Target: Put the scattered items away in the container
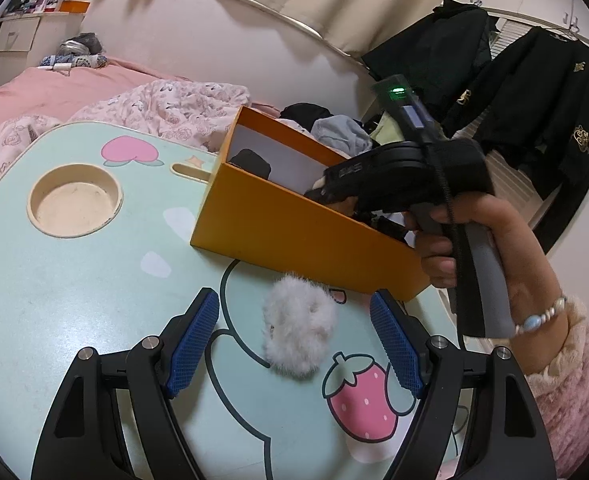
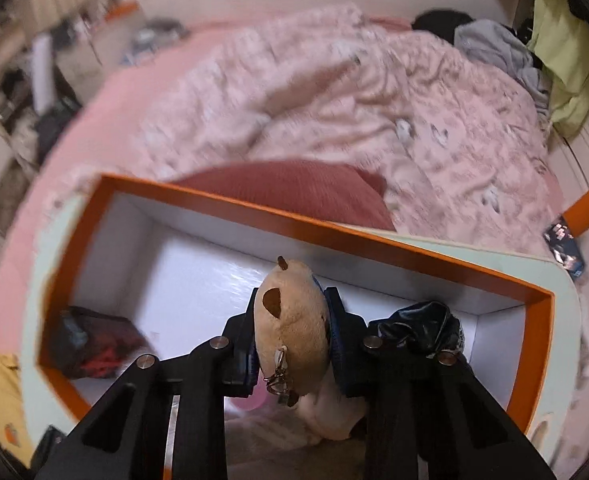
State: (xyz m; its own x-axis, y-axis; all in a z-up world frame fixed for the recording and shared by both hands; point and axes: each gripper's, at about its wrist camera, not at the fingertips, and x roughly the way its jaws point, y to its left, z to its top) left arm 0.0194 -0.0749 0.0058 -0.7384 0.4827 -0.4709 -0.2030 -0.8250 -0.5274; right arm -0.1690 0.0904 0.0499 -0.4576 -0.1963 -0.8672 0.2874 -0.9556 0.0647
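Observation:
An orange box [image 1: 294, 232] with a white inside stands on the mint lap table [image 1: 74, 280]. A white fluffy scrunchie [image 1: 298, 328] lies on the table between the open blue pads of my left gripper [image 1: 294, 344]. My right gripper [image 2: 292, 320] is shut on a tan plush keychain toy [image 2: 290, 320] and holds it over the open box [image 2: 374, 240]. The right gripper's body also shows in the left wrist view [image 1: 394, 176], reaching into the box. A black item [image 2: 426, 328] and a dark red-and-black item [image 2: 98, 344] lie inside the box.
The table has a round cup recess [image 1: 74, 200] at the left. A bed with a pink quilt [image 2: 334, 100] lies behind the table. Black jackets [image 1: 534, 92] hang at the right. An orange bottle [image 2: 586, 208] lies on the bed edge.

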